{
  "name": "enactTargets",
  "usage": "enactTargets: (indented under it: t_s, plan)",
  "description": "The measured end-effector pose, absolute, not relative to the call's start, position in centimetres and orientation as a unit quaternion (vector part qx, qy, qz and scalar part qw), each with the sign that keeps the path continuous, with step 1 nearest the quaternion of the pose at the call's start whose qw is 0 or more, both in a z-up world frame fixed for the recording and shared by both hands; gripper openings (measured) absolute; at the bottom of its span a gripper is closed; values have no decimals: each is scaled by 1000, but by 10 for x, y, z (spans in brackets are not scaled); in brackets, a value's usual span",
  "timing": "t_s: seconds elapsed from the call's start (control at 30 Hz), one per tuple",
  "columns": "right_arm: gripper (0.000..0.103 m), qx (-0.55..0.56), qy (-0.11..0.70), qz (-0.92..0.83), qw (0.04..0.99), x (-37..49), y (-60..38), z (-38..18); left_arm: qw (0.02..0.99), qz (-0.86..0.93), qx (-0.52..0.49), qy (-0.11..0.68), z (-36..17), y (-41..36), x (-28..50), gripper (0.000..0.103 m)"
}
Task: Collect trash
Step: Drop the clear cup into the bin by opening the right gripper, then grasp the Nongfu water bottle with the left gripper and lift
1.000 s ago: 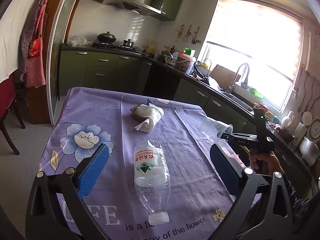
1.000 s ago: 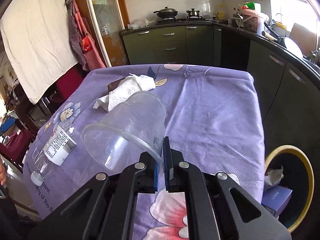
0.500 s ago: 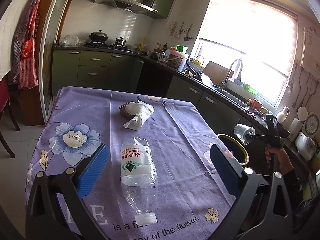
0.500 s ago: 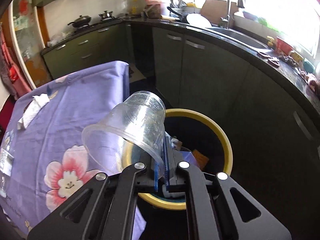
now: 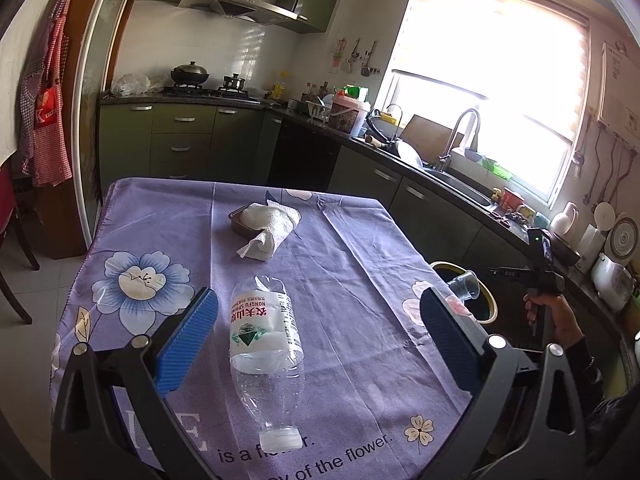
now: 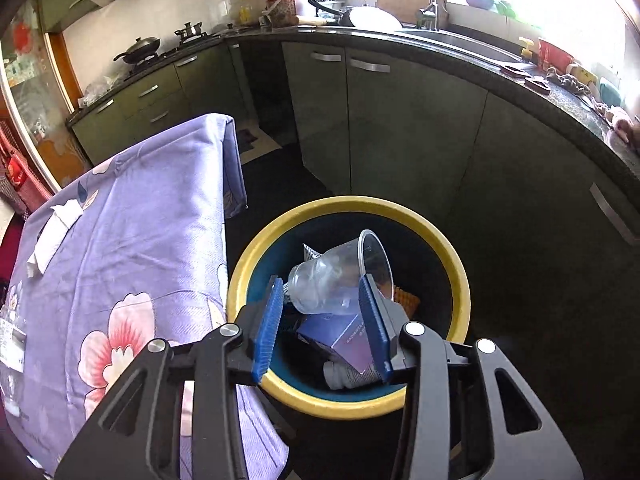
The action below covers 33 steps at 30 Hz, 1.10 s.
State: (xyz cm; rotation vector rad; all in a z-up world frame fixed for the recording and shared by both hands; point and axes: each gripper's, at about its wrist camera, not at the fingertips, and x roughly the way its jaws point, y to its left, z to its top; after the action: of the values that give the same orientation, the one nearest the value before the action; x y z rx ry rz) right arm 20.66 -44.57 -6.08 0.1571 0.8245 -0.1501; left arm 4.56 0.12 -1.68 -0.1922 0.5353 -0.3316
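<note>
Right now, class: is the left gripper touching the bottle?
Apart. The left wrist view shows the left gripper open, its blue pads standing clear on either side of the bottle lying on the tablecloth.

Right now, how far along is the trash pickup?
Done: a purple box and other scraps already lie in the yellow-rimmed bin. In hand: the right gripper is over the bin with its jaws opening, and the clear plastic cup is dropping free between them. Left: the plastic bottle and crumpled paper towel are still on the table; the open left gripper straddles the bottle.
</note>
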Motion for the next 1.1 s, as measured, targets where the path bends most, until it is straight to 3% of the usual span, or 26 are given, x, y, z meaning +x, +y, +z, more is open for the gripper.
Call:
enactTargets:
  t_s: [0.27, 0.63, 0.93, 1.1]
  plan:
    - [44, 81, 384, -35, 919, 155, -409, -62, 932, -136, -84, 327, -34, -8, 65, 96]
    - [51, 88, 373, 20, 924, 161, -382, -69, 838, -92, -115, 525, -80, -9, 158, 96]
    - [51, 98, 375, 56, 920, 176, -370, -80, 794, -78, -51, 600, -99, -30, 186, 94]
    - [51, 102, 378, 67, 918, 178, -368, -84, 775, -57, -23, 629, -114, -34, 192, 88]
